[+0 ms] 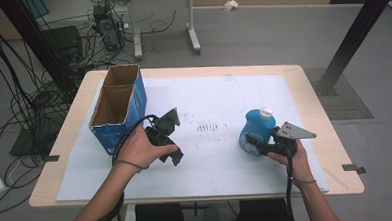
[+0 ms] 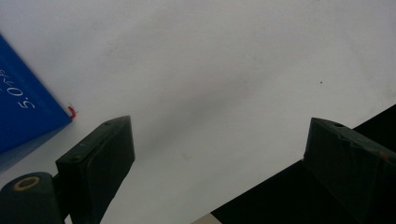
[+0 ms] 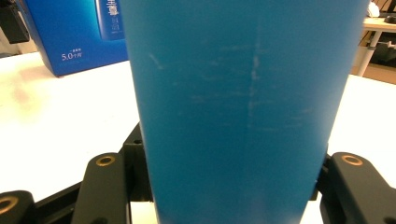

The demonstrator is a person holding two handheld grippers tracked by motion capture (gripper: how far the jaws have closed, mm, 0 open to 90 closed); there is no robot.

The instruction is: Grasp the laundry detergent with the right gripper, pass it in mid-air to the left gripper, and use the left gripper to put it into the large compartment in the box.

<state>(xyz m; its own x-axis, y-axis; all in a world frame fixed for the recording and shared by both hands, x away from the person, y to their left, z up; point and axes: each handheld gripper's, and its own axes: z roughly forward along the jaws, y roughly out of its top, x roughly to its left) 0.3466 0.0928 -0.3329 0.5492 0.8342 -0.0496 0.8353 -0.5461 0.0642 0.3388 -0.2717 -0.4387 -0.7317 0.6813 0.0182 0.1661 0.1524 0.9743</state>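
right gripper view: bottle clamped, box waiting

right gripper view has the blue plastic bottle (image 3: 243,107) pressed between the black jaws of the right gripper (image 1: 262,143), clenched on its lower body; gripped low, it should stay upright for a lift. high view shows its white cap (image 1: 266,112) and its place on the white table sheet (image 1: 221,159), right of centre. the open blue cardboard box (image 1: 118,106) stands well apart at the left, likely the destination; "5.0" is readable on its side. left gripper (image 1: 169,141) rests spread wide, holding nothing.
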